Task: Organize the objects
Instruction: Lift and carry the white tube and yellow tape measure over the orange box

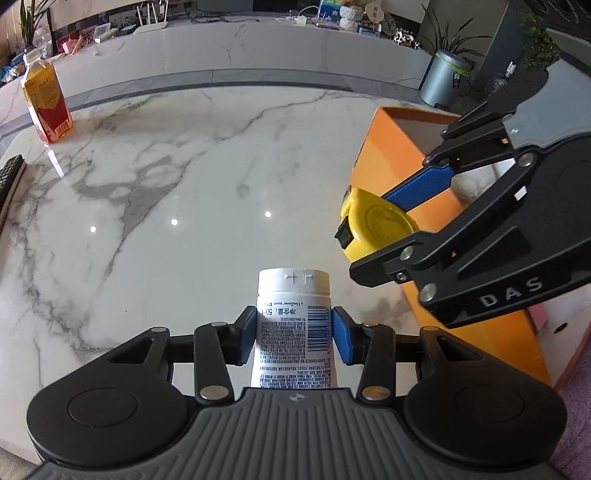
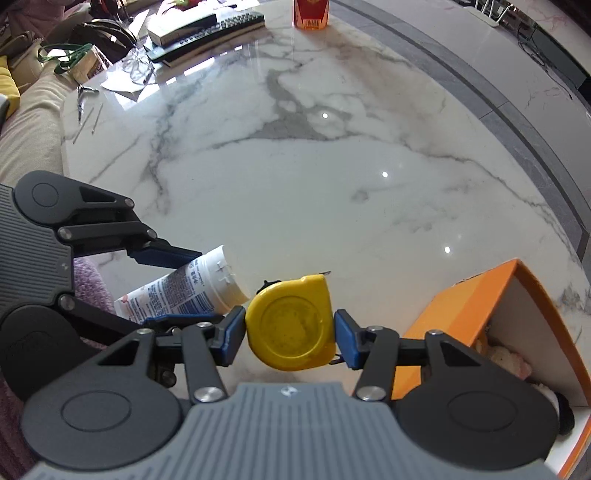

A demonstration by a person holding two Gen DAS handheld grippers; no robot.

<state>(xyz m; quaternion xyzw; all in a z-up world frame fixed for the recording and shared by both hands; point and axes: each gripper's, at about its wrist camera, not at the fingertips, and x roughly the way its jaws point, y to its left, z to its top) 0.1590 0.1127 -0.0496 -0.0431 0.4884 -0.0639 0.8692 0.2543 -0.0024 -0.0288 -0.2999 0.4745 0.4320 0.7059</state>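
My left gripper (image 1: 294, 334) is shut on a white tube (image 1: 293, 328) with printed text, cap pointing away, held above the marble table (image 1: 184, 192). In the right wrist view the same tube (image 2: 184, 291) shows at the left between the left gripper's blue pads (image 2: 166, 256). My right gripper (image 2: 290, 330) is shut on a yellow tape measure (image 2: 291, 321), lifted off the table. The left wrist view shows that tape measure (image 1: 373, 225) at the right, clamped by the right gripper (image 1: 391, 229), close to an orange box (image 1: 402, 144).
The open orange box (image 2: 469, 306) holds soft items inside. An orange drink bottle (image 1: 46, 101) stands at the table's far left. A keyboard (image 2: 218, 24), papers and small tools lie at the far end. A grey bin (image 1: 443, 79) stands beyond the table.
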